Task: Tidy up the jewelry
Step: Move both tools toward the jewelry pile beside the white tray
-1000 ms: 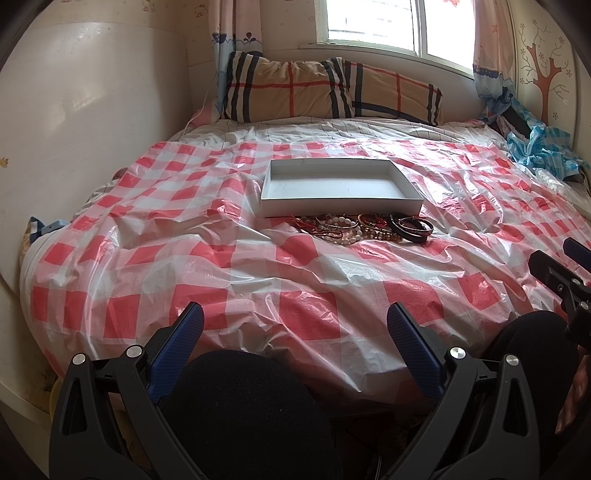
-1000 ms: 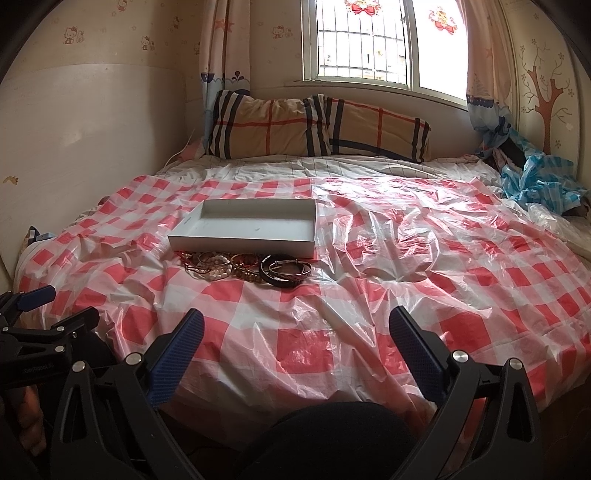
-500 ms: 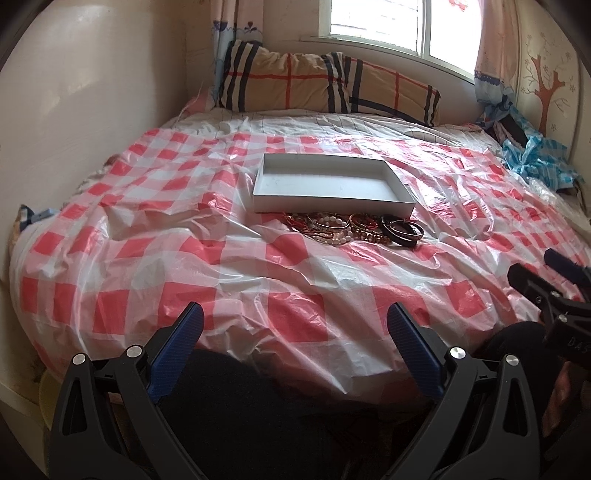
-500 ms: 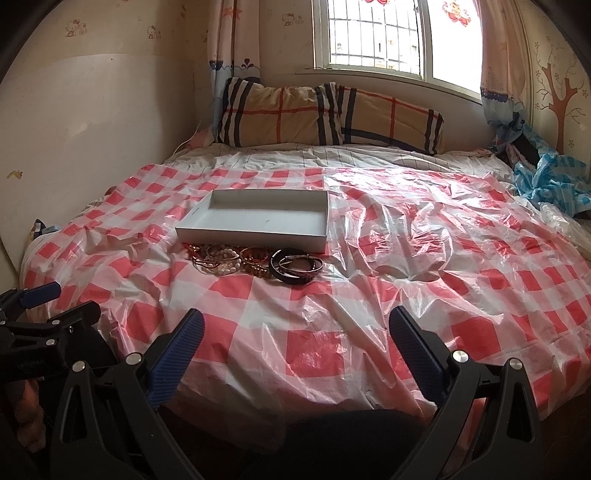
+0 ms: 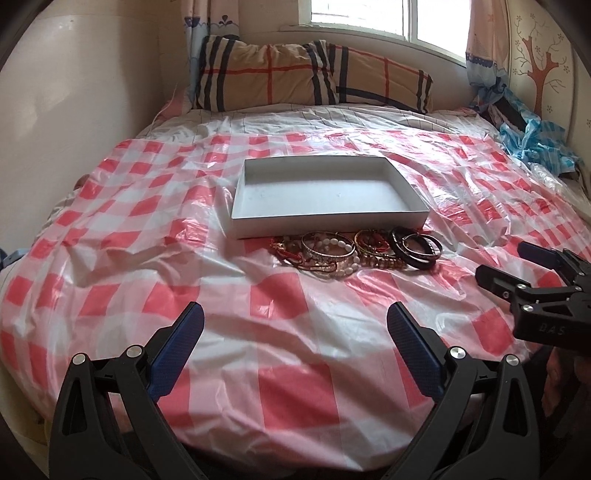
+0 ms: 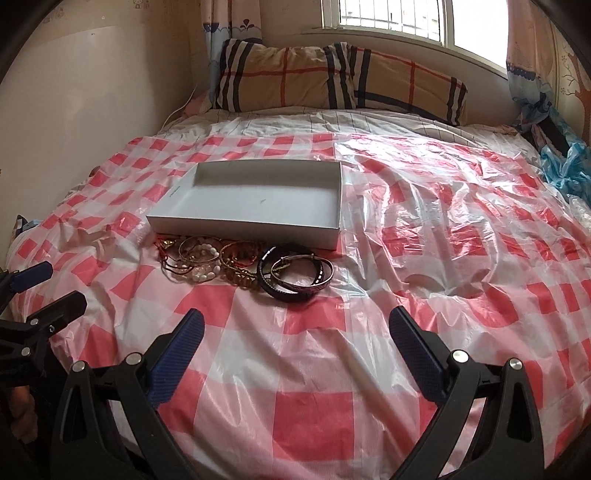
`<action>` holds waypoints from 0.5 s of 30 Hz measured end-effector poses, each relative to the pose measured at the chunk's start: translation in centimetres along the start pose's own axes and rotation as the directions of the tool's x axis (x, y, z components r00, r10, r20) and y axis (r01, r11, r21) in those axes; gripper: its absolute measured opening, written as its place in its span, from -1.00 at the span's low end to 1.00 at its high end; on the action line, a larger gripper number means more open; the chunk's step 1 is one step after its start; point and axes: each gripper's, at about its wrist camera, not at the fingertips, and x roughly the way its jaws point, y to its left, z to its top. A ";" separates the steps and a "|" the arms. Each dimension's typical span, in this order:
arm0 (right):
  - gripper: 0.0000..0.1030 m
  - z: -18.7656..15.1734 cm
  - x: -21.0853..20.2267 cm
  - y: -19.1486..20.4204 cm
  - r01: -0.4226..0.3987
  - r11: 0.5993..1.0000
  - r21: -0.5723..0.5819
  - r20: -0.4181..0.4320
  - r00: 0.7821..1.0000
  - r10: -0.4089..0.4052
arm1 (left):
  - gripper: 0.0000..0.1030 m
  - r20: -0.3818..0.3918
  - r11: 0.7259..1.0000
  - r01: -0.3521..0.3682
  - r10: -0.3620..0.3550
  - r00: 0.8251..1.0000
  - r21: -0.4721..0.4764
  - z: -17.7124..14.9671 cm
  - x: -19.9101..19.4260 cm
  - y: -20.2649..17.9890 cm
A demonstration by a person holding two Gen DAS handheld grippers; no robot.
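**Bracelets heaped in front of an empty white box on the bed**

A bed (image 5: 110,229) fills both views, covered by a crinkled red-and-white checked plastic sheet (image 6: 443,229). At its 12 o'clock end two plaid pillows (image 5: 314,74) lean against the wall under a window (image 6: 388,18); crumpled blue plastic (image 5: 535,140) lies at the bed's 2 o'clock edge.

Mid-bed sits a shallow white box (image 5: 325,221), open at the top with nothing inside. Just at its 6 o'clock wall lies the jewelry pile (image 5: 354,251): gold bangles and pale bead bracelets (image 6: 201,258) toward 9 o'clock, dark bangles (image 6: 295,275) toward 3 o'clock, all touching or overlapping, none in the box.

The left gripper (image 5: 295,347) hangs over the bed's 6 o'clock edge, well short of the pile, its blue-padded jaws spread wide and holding nothing. The right gripper (image 6: 295,349) sits likewise, jaws spread and bare; the dark bangles lie at its 12 o'clock.
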 end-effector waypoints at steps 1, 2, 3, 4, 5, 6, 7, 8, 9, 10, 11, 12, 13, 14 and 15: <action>0.86 0.5 1.0 -0.1 0.001 1.000 0.000 -0.015 1.000 -0.001 | 0.85 -0.001 1.000 0.001 -0.001 1.000 0.002 0.5 0.6 0.0; 0.86 0.7 1.7 -0.2 -0.005 1.000 0.001 -0.024 1.000 0.005 | 0.85 0.010 1.000 0.016 -0.016 1.000 -0.015 0.8 0.9 0.0; 0.86 1.1 2.5 -0.4 -0.014 1.000 0.006 -0.038 0.999 0.014 | 0.85 0.011 1.000 0.014 -0.014 1.000 -0.016 1.2 1.5 0.1; 0.86 1.4 3.3 -0.7 -0.019 1.000 0.011 -0.051 0.999 0.020 | 0.85 0.011 0.999 0.022 -0.022 1.000 -0.028 1.4 1.9 0.2; 0.86 1.7 4.0 -0.8 -0.022 1.000 0.015 -0.061 0.998 0.023 | 0.85 0.012 0.999 0.022 -0.022 1.000 -0.033 1.7 2.5 0.3; 0.86 2.0 4.7 -1.1 -0.025 1.000 0.018 -0.073 0.997 0.027 | 0.85 0.015 0.999 0.023 -0.023 1.000 -0.039 1.8 3.0 0.3; 0.86 2.2 5.4 -1.3 -0.030 0.999 0.024 -0.085 0.996 0.032 | 0.85 0.017 0.999 0.026 -0.026 1.000 -0.044 1.9 3.3 0.4; 0.86 2.4 6.0 -1.5 -0.028 0.999 0.032 -0.097 0.995 0.031 | 0.85 0.011 0.998 0.026 -0.025 1.000 -0.049 1.8 3.8 0.4; 0.86 2.5 6.5 -1.8 -0.027 0.999 0.035 -0.106 0.994 0.031 | 0.85 0.012 0.998 0.027 -0.026 1.000 -0.054 1.7 4.1 0.5; 0.86 2.6 7.0 -1.9 -0.024 0.999 0.037 -0.114 0.993 0.029 | 0.85 0.003 0.998 0.027 -0.027 1.000 -0.059 1.4 4.5 0.6; 0.86 2.7 7.5 -2.1 -0.017 0.999 0.040 -0.123 0.992 0.022 | 0.85 -0.006 0.998 0.027 -0.027 1.000 -0.062 1.2 4.8 0.6; 0.86 2.8 7.9 -2.3 -0.012 0.999 0.041 -0.131 0.991 0.017 | 0.85 -0.014 0.997 0.030 -0.031 0.999 -0.066 1.1 5.0 0.7; 0.86 2.8 8.4 -2.4 -0.008 0.999 0.040 -0.139 0.990 0.013 | 0.85 -0.021 0.997 0.031 -0.033 0.999 -0.069 1.0 5.2 0.8; 0.86 2.9 8.7 -2.5 -0.003 0.999 0.037 -0.149 0.989 0.009 | 0.85 -0.023 0.997 0.033 -0.034 0.999 -0.071 0.9 5.3 0.9; 0.86 3.0 9.1 -2.5 -0.001 0.999 0.032 -0.159 0.987 0.006 | 0.85 -0.019 0.997 0.033 -0.035 0.999 -0.074 0.9 5.3 1.0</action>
